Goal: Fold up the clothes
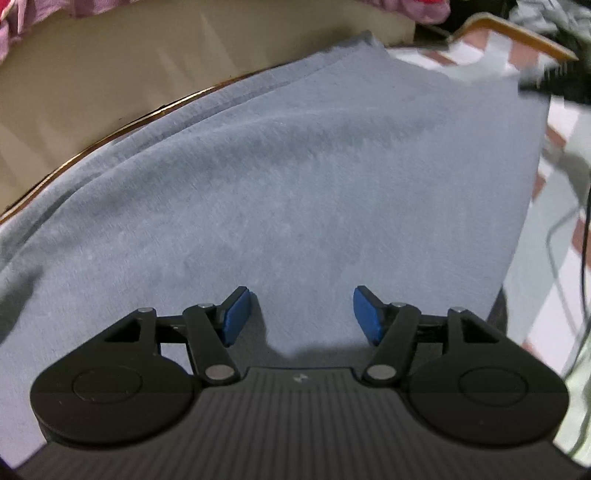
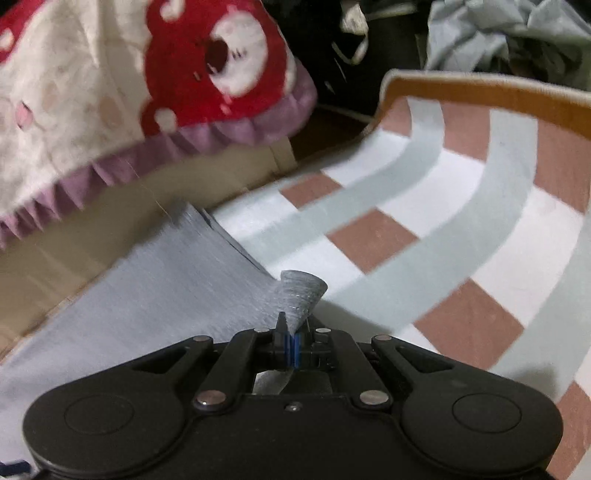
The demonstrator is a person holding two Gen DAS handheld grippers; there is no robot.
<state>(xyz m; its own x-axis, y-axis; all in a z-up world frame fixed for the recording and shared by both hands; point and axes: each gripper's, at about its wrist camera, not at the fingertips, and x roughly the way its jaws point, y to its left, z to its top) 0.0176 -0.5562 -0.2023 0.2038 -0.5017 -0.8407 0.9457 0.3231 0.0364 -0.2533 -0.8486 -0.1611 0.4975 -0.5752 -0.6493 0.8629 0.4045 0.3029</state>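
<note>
A blue-grey garment (image 1: pixel 295 192) lies spread flat and fills most of the left wrist view. My left gripper (image 1: pixel 301 314) hovers over its near part, open, with nothing between the blue pads (image 1: pixel 236 317). In the right wrist view the same garment (image 2: pixel 155 295) runs off to the left over a checked cloth. My right gripper (image 2: pixel 291 350) is shut on the garment's edge, and a small cone of fabric (image 2: pixel 301 291) sticks up from the closed pads.
The garment lies on a cloth (image 2: pixel 461 229) checked in pink, white and pale green, with a brown border (image 2: pixel 480 88). A beige surface (image 1: pixel 110 74) lies beyond. A red, white and purple frilled blanket (image 2: pixel 147 92) hangs at upper left. Crumpled grey clothes (image 2: pixel 509 33) lie far right. Cables (image 1: pixel 569 236) trail at right.
</note>
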